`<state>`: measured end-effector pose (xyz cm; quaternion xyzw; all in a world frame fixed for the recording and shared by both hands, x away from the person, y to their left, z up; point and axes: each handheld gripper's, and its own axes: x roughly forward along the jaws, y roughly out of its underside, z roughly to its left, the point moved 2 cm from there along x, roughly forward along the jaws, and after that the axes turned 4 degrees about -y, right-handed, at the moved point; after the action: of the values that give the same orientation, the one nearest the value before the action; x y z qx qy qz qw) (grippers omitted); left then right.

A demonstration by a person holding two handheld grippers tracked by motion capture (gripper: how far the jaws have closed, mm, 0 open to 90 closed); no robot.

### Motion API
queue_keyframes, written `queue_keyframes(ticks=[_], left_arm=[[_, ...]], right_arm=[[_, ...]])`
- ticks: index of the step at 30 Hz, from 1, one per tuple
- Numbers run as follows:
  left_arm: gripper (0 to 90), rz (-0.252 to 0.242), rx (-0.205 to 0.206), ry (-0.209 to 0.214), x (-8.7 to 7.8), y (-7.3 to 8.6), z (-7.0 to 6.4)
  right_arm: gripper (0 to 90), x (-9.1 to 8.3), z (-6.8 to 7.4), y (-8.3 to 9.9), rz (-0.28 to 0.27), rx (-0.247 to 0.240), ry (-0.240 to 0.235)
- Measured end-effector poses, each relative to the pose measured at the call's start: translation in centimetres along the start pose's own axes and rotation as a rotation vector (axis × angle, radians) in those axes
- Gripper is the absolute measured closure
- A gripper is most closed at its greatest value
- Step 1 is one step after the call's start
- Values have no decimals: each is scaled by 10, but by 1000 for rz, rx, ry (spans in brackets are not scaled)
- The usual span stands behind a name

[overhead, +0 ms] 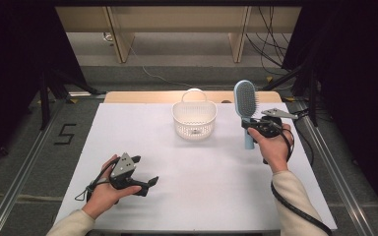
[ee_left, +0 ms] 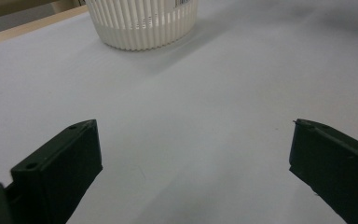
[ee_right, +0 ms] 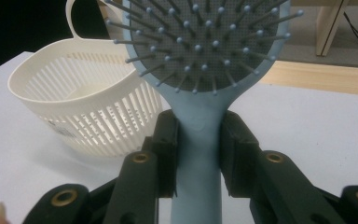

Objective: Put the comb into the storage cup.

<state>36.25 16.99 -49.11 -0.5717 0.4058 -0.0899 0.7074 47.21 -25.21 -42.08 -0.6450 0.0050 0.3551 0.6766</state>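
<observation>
A light blue hairbrush (overhead: 246, 105) with a grey bristle pad is held upright above the white table, right of a white slotted basket (overhead: 194, 119). My right gripper (overhead: 254, 126) is shut on the brush's handle just below the head, as the right gripper view shows: both jaws press the blue hairbrush neck (ee_right: 199, 135), with the basket (ee_right: 81, 116) behind to the left. My left gripper (overhead: 145, 173) rests low at the front left of the table, open with nothing between its jaws. In the left gripper view, the left gripper (ee_left: 193, 149) faces bare table and the basket's base (ee_left: 142, 25).
The white table sheet (overhead: 197, 172) lies over a wooden tabletop whose far edge (overhead: 147, 97) shows behind the basket. Dark curtains and stands flank both sides. Cables lie on the floor beyond. Metal rails run along the left and right of the table.
</observation>
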Motion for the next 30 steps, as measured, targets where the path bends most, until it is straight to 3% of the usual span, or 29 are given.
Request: queue_keyframes(ticks=[30], left_arm=[[16,1,2,3,0,0,0]], right_arm=[[706,-2,8,-7,-54,-23,2]])
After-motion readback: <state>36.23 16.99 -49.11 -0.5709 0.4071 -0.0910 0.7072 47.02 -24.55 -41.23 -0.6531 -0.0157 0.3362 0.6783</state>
